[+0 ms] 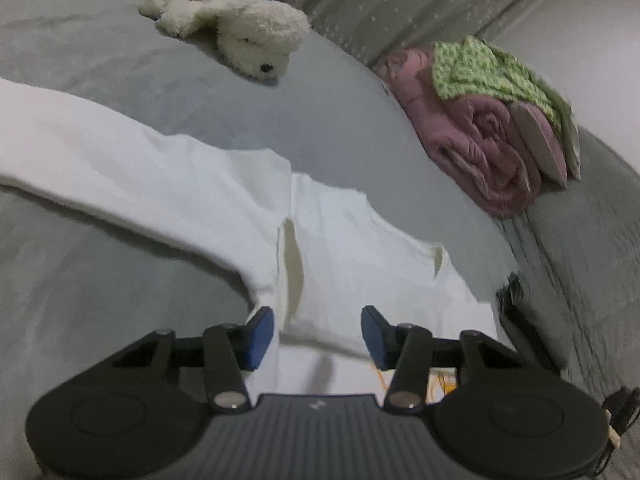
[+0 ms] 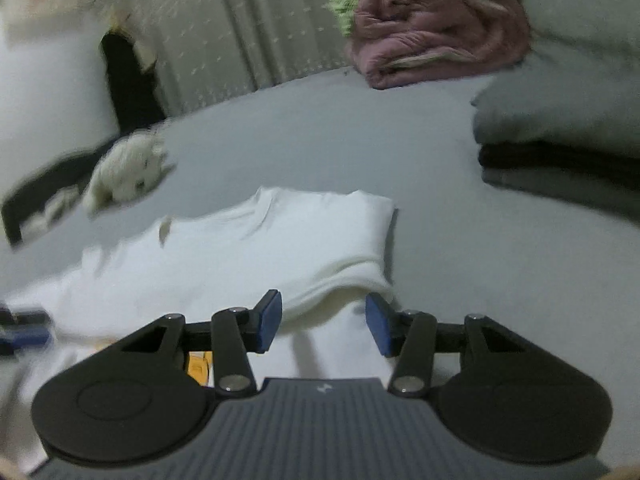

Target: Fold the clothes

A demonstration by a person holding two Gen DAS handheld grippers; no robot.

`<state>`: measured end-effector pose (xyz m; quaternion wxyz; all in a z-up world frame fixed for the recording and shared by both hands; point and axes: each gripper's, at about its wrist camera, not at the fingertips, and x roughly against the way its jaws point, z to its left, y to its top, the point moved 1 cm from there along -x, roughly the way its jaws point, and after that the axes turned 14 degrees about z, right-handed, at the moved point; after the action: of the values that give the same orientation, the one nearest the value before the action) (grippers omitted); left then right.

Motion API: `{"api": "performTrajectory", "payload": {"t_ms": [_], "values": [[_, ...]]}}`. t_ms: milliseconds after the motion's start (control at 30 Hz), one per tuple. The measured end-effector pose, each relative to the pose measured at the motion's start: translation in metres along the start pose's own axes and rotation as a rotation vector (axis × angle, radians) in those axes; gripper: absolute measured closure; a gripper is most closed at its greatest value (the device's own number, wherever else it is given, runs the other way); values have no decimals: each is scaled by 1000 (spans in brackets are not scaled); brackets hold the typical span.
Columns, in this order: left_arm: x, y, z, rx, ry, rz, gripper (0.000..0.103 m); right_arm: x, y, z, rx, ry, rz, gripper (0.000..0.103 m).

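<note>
A white long-sleeved garment (image 1: 192, 184) lies on the grey bed sheet (image 1: 100, 60), one sleeve stretched to the left, folds near the middle. My left gripper (image 1: 318, 336) is open just above the garment's near part, its blue pads apart with nothing between them. In the right wrist view the same white garment (image 2: 260, 240) lies partly folded, with a folded edge at its right. My right gripper (image 2: 323, 326) is open over that near right edge, holding nothing. The other gripper (image 2: 24, 328) shows blurred at the far left.
A white plush toy (image 1: 240, 28) lies at the back of the bed (image 2: 128, 172). A rolled pink blanket (image 1: 480, 136) with a green knitted cloth (image 1: 492, 72) on top sits at the right (image 2: 436, 28). Folded grey and dark textiles (image 2: 560, 132) are stacked at the right.
</note>
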<state>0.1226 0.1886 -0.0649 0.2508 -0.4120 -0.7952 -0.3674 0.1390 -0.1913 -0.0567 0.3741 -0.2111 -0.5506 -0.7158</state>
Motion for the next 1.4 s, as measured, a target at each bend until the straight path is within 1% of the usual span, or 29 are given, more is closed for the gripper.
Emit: {"api": "performTrajectory", "payload": {"t_ms": [33, 167, 233, 267, 300, 333, 400, 467, 500, 567, 600, 633, 667, 700, 733, 800, 833, 867, 967, 1100, 1167, 1233, 1267, 1300, 1333, 1400], "values": [[-3, 1, 2, 10, -1, -8, 59, 0, 3, -5, -32, 10, -7, 52], [-15, 5, 7, 43, 4, -46, 73, 2, 5, -35, -141, 27, 8, 53], [-19, 5, 6, 50, 17, -70, 82, 3, 4, -41, -163, 44, 15, 58], [-20, 5, 5, 50, 27, -83, 91, 1, 3, -41, -164, 55, 25, 64], [-20, 4, 3, 45, 34, -99, 98, -1, 3, -41, -157, 64, 38, 73], [-19, 3, 2, 39, 40, -115, 98, -2, 2, -41, -146, 64, 41, 76], [-18, 2, -1, 25, 59, -139, 99, -1, 3, -41, -128, 57, 35, 88], [-19, 2, -3, 9, 84, -154, 99, 6, 3, -42, -111, 56, 26, 92], [-19, 2, -4, 1, 97, -162, 99, 6, 3, -41, -88, 41, 41, 94], [-19, 2, -7, -15, 122, -177, 99, 1, 1, -39, -38, -1, 93, 94], [-19, 2, -8, -22, 135, -185, 99, -2, 0, -38, -19, -7, 120, 94], [-21, 2, -6, -29, 140, -175, 99, -3, -1, -39, -14, -1, 137, 94], [-22, 1, -5, -36, 144, -166, 99, -1, 0, -41, -16, 6, 145, 93], [-20, 3, -4, -31, 133, -167, 98, 1, 1, -44, -26, 18, 154, 90], [-18, 4, -4, -26, 122, -168, 98, 4, 3, -47, -39, 35, 157, 84], [-14, 7, -2, -12, 100, -174, 95, 10, 9, -54, -57, 51, 140, 65], [-12, 8, 1, -3, 89, -178, 95, 12, 13, -58, -68, 56, 122, 62], [-13, 10, 4, 14, 77, -179, 94, 13, 17, -62, -88, 69, 106, 61], [-20, 11, 6, 33, 58, -181, 94, 0, 31, -77, -190, 157, 100, 61], [-26, 16, -2, -6, 77, -195, 95, -30, 44, -88, -287, 222, 81, 61], [-28, 19, -6, -27, 86, -208, 100, -40, 47, -92, -332, 268, 50, 61], [-26, 16, -13, -74, 97, -263, 100, -45, 49, -91, -328, 297, 38, 94], [-24, 14, -15, -92, 106, -293, 100, -45, 51, -88, -296, 290, 24, 95], [-25, 14, -16, -102, 125, -312, 100, -41, 51, -83, -250, 268, -7, 96], [-25, 14, -17, -111, 145, -330, 100, -39, 50, -81, -231, 248, -33, 96], [-34, 16, -15, -114, 178, -314, 100, -42, 46, -82, -235, 208, -54, 96]]}}
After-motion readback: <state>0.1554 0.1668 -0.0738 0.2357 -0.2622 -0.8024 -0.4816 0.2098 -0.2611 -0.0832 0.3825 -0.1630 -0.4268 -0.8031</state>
